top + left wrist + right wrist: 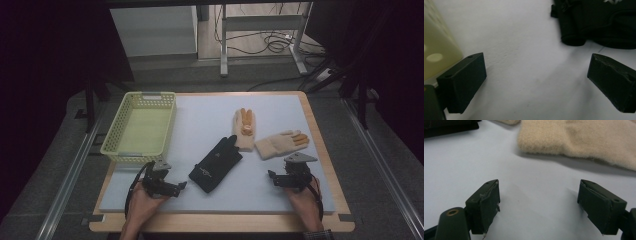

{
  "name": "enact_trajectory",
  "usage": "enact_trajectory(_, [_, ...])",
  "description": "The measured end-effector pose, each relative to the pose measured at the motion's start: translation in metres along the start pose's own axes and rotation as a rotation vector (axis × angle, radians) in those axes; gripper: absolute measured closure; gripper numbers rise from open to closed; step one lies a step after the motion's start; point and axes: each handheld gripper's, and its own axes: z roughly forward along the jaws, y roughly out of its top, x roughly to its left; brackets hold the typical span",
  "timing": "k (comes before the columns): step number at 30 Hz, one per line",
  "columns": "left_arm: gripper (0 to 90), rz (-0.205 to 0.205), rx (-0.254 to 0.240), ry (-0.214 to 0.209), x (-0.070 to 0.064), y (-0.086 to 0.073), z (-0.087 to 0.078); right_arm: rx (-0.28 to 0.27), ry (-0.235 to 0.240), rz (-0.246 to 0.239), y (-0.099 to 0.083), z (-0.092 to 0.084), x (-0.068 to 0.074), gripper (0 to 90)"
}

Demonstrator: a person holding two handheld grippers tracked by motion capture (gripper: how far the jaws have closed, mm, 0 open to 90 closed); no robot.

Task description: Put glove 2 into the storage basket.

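While both hands rest near the front edge of the table point(320, 150), we see 3 gloves lying on the pale blue mat point(200, 117) that covers it. Nearest our right gripper point(276, 178) is the cream glove point(280, 144), a soft, fuzzy knitted piece with orange fingertips that point toward the right side of the table in the high view, its cuff end turned toward the middle of the mat. In the right gripper view that same cream glove point(584, 142) fills the upper right, thick and fleecy, lying flat on the mat just beyond the jaws. Those jaws stand wide apart with nothing but bare mat between them.

A second cream glove point(244, 127) lies farther back, fingers pointing away from us, its cuff touching the black glove point(216, 164), which stretches diagonally across the middle of the mat. It is dark and smooth with a small white mark on it.

Our left gripper point(181, 186) sits low at the front left, jaws also spread wide and holding nothing; in its view the black glove point(599, 22) lies ahead to the upper right. Just beside it stands the yellow basket point(122, 150), perforated and pale.
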Motion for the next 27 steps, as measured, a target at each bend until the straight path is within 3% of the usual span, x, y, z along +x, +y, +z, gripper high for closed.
enact_trajectory(10, [0.0, 0.060, 0.000, -0.075, -0.022, 0.021, -0.001, 0.000, 0.000, 0.001, 0.000, 0.000, 0.000, 18.0])
enact_trajectory(20, [0.0, 0.110, -0.004, -0.103, -0.043, 0.057, 0.012, 0.001, 0.002, 0.004, 0.000, 0.000, 0.000, 17.9])
enact_trajectory(27, [0.0, 0.143, 0.014, -0.103, -0.058, 0.081, 0.030, 0.002, 0.004, 0.005, 0.000, 0.000, 0.000, 17.7])
